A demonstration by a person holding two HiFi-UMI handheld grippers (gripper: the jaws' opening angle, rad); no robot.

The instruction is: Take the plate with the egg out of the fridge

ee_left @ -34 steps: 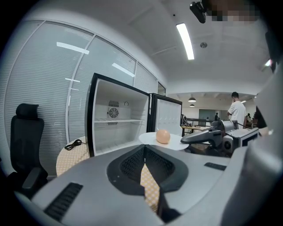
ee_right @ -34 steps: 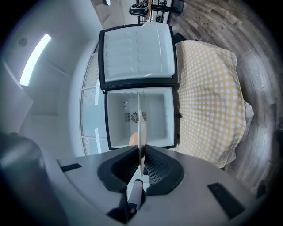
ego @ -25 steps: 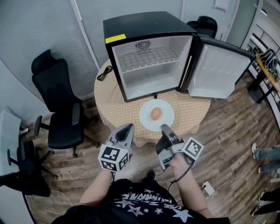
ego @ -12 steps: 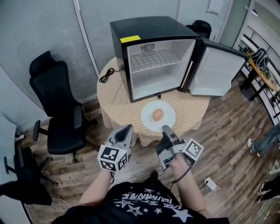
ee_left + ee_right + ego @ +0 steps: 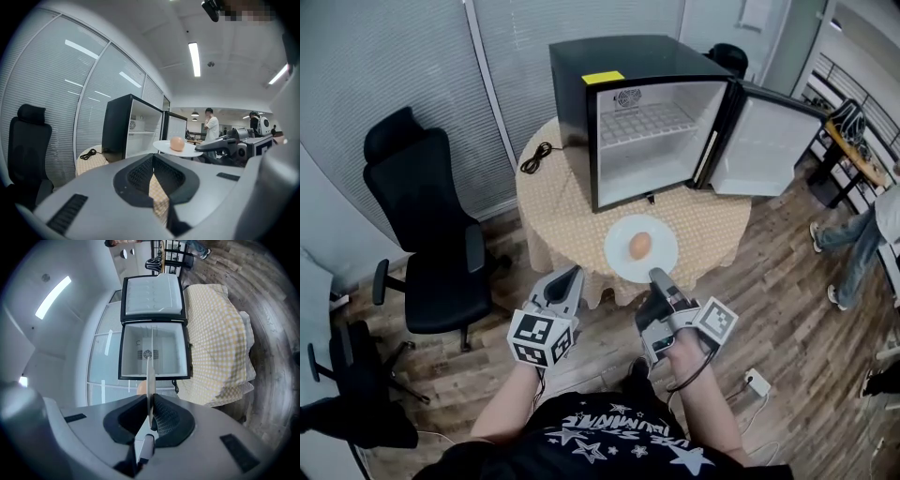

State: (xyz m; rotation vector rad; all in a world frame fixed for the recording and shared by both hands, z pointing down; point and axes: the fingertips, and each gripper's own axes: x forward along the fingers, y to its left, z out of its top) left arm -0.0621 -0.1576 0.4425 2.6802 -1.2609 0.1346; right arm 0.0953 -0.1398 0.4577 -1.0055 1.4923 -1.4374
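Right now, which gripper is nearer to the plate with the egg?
Right. The right gripper grips the plate by its near rim; the left gripper is off to the plate's left, not touching it.

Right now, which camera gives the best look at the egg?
The head view: it looks down on the whole egg, centred on its white plate. The left gripper view shows it small, from the side. The right gripper view catches only a sliver behind the plate's edge.

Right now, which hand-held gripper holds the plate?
The right hand-held gripper: its jaws pinch the plate at its near rim. The left hand-held gripper is shut on nothing.
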